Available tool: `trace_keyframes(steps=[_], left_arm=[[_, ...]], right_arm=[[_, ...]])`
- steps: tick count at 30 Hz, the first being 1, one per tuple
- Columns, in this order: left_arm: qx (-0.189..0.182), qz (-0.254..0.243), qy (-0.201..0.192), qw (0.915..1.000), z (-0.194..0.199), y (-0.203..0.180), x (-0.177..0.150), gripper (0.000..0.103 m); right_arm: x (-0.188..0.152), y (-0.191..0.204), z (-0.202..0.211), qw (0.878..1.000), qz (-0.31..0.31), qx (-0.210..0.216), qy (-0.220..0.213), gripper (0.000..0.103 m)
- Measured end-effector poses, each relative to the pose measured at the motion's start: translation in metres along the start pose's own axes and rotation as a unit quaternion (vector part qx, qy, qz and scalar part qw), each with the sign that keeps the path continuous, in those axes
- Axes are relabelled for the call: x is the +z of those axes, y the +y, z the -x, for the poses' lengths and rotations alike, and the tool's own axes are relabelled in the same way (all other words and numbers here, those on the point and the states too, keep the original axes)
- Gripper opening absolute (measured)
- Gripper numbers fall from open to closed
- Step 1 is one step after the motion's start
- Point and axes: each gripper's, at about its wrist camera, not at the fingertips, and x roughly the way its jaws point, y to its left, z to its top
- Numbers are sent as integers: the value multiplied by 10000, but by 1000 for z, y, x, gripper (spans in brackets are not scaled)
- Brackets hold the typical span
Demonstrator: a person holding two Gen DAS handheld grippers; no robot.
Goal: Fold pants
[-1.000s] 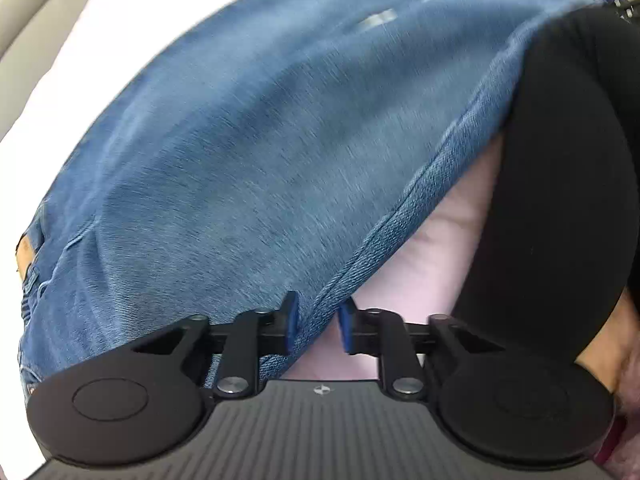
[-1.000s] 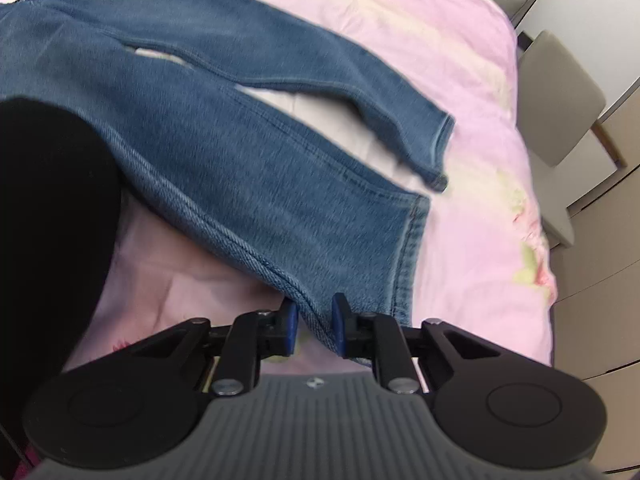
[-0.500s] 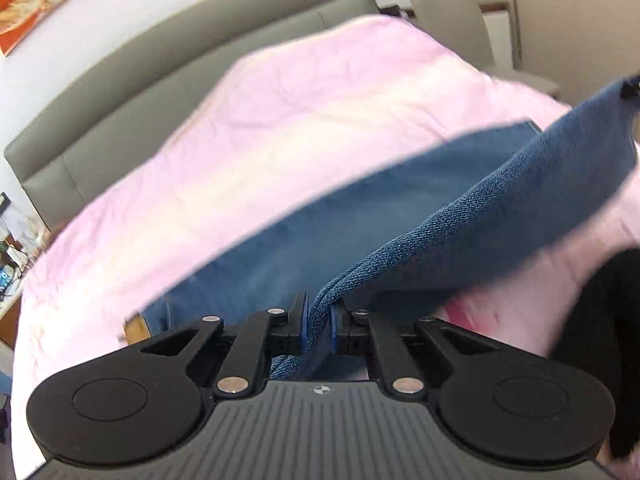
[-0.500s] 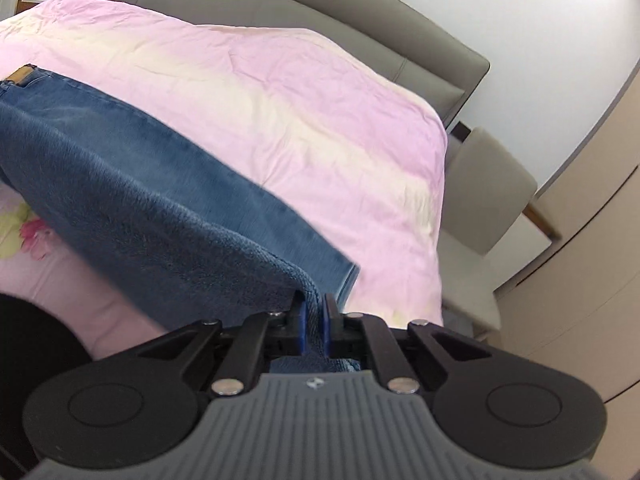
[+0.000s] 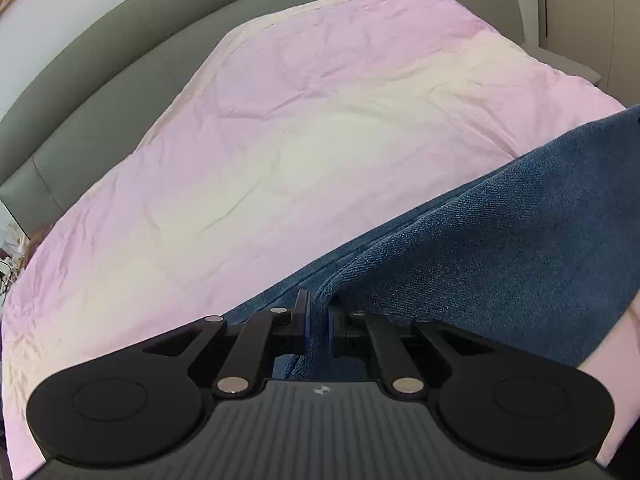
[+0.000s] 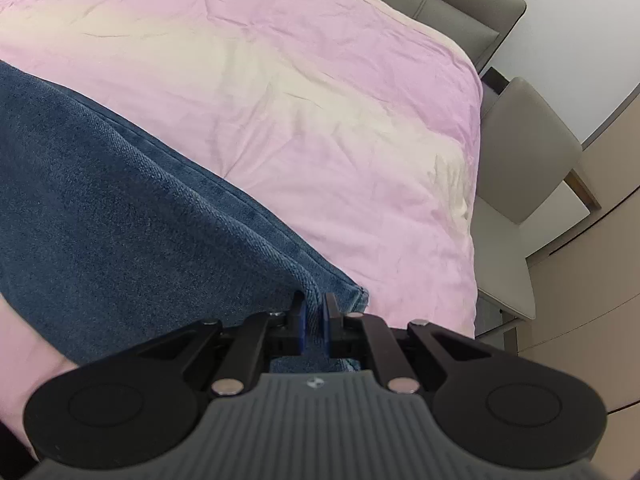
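The left gripper [image 5: 318, 316] is clamped on a bunched edge of the pants [image 5: 500, 248], the denim pinched between its blue pads and running off to the right of it, raised above the pink duvet [image 5: 280, 140]. The right gripper [image 6: 314, 318] is likewise clenched on the pants [image 6: 120, 200], just beside the hem corner, with the cloth stretching away to the left over the duvet [image 6: 320, 100]. Judged from this, the task is early to midway: one edge hangs between the two grippers, lifted over fabric lying beneath, so a lengthwise fold looks under way but not laid down. Setting the edge down, smoothing, and at least one crosswise fold remain. The grey headboard [image 5: 120, 52] lies beyond the duvet
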Motion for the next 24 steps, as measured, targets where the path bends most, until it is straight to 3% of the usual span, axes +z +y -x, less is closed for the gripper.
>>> trace_keyframes(steps=[9,15,19,20,23,24], left_arm=[[-136,21,534,9985,-107,-8,35,8],[-190,196,861,9959,-155,-9,33,9],[-90,241,848,9961,-156,-12,26,13],[-49,242,846,9961,-156,-11,25,19],[68,166,819,9965,-147,-11,24,30],[74,117,812,9966,-143,-12,25,32]], right_arm=[[26,-8,-112,9974,-90,339,631,1],[21,-8,-145,9956,-255,574,695,2],[15,-16,-142,9945,-528,701,568,3],[13,-21,-136,9939,-635,749,498,10],[4,-41,-111,9927,-1041,563,223,53],[-1,-50,-105,9910,-1187,592,198,51]])
